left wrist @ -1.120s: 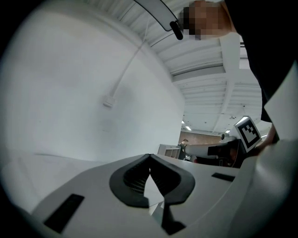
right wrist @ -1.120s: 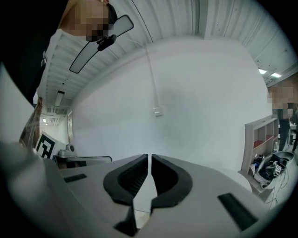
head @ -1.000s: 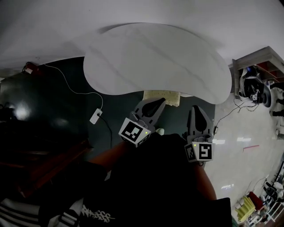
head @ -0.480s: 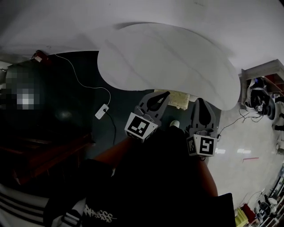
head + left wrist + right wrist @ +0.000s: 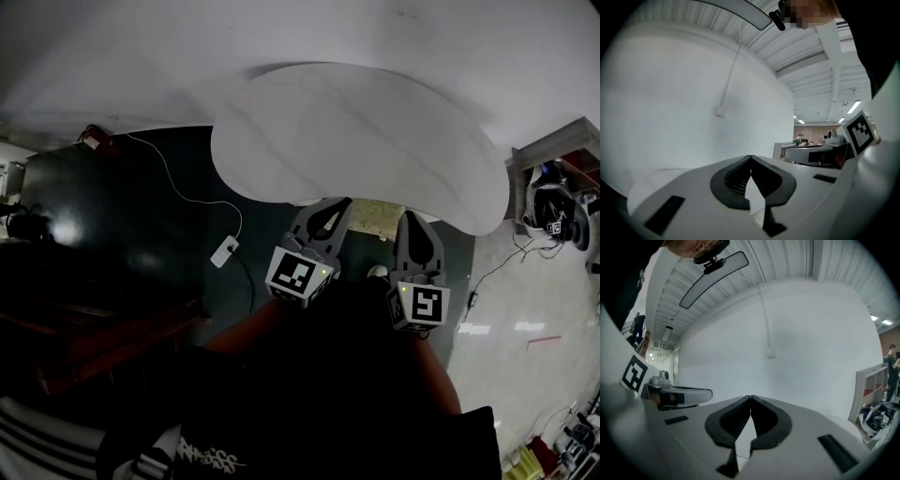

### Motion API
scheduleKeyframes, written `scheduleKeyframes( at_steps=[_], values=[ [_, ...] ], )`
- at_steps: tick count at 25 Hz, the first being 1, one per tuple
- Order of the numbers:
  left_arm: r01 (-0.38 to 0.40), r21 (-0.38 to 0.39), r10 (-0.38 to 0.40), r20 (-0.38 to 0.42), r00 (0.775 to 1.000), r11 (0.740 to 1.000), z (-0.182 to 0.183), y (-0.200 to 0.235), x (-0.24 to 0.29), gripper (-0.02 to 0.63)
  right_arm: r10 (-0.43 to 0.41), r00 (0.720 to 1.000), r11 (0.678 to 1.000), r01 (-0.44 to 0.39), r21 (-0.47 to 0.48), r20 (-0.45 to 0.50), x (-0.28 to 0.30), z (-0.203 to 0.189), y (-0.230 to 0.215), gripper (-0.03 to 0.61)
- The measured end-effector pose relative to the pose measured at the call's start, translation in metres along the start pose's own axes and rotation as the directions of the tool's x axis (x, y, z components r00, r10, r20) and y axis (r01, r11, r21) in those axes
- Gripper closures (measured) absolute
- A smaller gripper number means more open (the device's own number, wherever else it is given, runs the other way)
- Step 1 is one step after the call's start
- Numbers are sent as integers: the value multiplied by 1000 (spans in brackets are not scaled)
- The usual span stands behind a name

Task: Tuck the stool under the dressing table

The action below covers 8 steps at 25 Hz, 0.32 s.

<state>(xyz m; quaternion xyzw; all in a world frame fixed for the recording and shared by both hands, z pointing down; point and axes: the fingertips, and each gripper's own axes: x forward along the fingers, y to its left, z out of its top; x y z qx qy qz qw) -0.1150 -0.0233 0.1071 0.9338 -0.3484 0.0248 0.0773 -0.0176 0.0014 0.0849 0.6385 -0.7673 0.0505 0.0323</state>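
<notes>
**Both claws shut and empty, with the stool almost home under the counter.**

Nearest us, the left claw [image 5: 336,202] and right claw [image 5: 412,218] are pinched tight with nothing between them, side by side and pointing at the counter [image 5: 356,131]. Between their tips the stool [image 5: 373,212] shows only a strip of pale seat, the rest hidden beneath the counter's near edge. We cannot tell whether either claw touches it. Beyond is the bare wall [image 5: 670,93]. We judge that closed claws can only nudge, so an off-centre push may skid off the seat or swing the stool askew. A hidden leg could snag on the dark rug [image 5: 141,216] or a counter support, and claws held high may knock the counter's edge.
</notes>
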Motion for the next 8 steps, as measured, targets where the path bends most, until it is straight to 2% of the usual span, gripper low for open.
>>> scheduleKeyframes(
  at_steps=[8],
  values=[
    [17,28,-16,-28,999,999,-3,-10,14,598,-18,1000,1000,18,8,-5,-7,-16,-16,541]
  ],
)
